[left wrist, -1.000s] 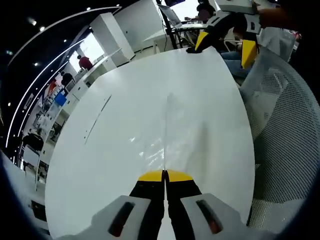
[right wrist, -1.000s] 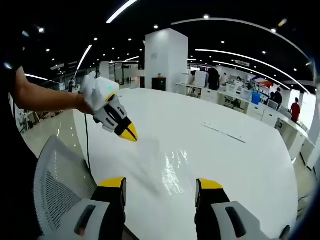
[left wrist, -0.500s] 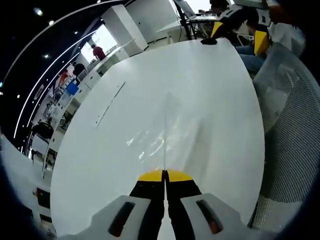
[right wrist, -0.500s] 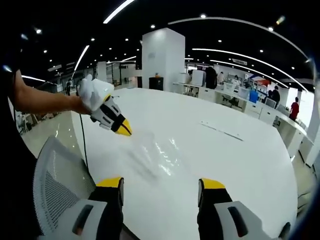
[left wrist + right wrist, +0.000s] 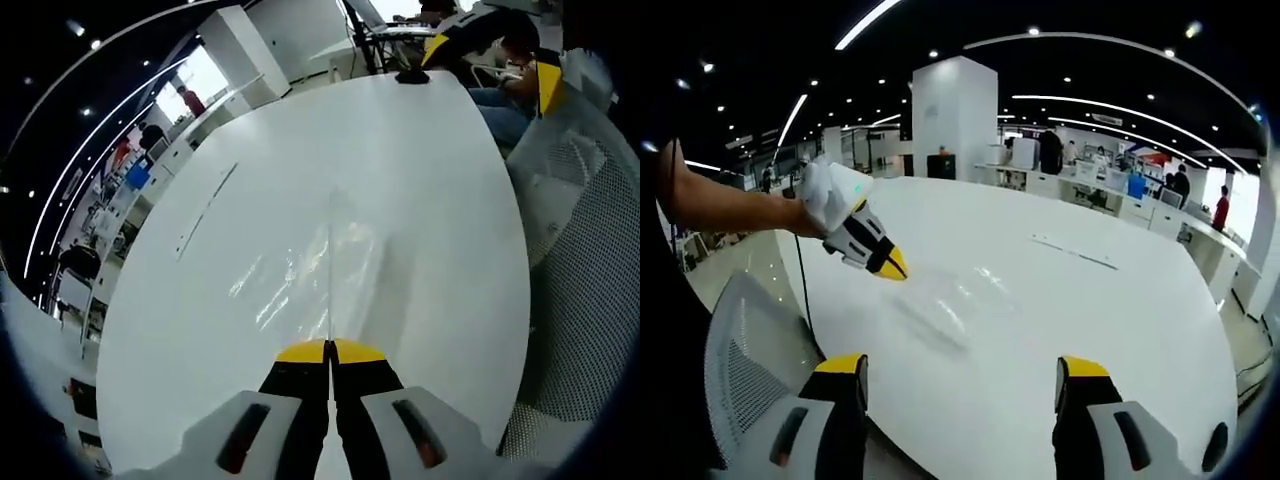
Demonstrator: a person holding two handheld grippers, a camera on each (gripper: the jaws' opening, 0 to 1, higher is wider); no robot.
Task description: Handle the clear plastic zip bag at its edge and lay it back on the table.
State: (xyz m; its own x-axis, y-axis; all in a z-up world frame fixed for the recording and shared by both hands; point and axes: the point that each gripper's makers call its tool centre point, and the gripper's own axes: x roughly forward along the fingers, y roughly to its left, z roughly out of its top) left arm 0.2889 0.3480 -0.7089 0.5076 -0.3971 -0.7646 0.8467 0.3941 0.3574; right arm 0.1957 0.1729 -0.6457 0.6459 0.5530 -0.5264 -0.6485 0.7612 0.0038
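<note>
We hold the clear zip bag (image 5: pixel 325 262) by its near edge, the left gripper (image 5: pixel 329 351) clamped on it above the white desk (image 5: pixel 250 140), the right gripper (image 5: pixel 960 368) spread wide and empty. We should lower gently, releasing once flat. The bag's far edge seems to touch down; glare blurs it.
</note>
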